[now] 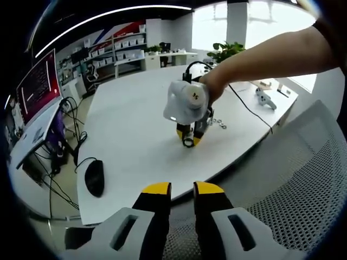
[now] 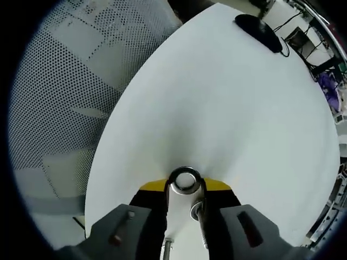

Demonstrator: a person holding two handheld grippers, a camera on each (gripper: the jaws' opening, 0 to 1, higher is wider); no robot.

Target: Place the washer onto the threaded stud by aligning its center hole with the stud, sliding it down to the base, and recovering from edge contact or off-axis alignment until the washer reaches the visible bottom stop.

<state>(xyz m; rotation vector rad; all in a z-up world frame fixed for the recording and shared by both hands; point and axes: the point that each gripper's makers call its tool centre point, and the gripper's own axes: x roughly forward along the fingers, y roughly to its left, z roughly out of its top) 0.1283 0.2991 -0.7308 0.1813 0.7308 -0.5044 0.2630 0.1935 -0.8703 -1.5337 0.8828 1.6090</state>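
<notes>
Gripping the washer (image 2: 185, 180) low-centre in the right gripper (image 2: 185, 187), left gripper (image 1: 182, 190) slightly parted and empty, we must next find the stud.

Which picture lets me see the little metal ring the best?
The right gripper view. The washer sits close up between the right gripper's yellow-tipped jaws, its center hole plain against the white table. In the left gripper view it is a tiny ring at that gripper's tips, far off.

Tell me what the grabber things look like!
Each gripper has two black jaws with yellow tips on grey bases: the left gripper and the right gripper. In the left gripper view, the right gripper has a white rounded body, and a dark sleeve shows on the person's arm.
</notes>
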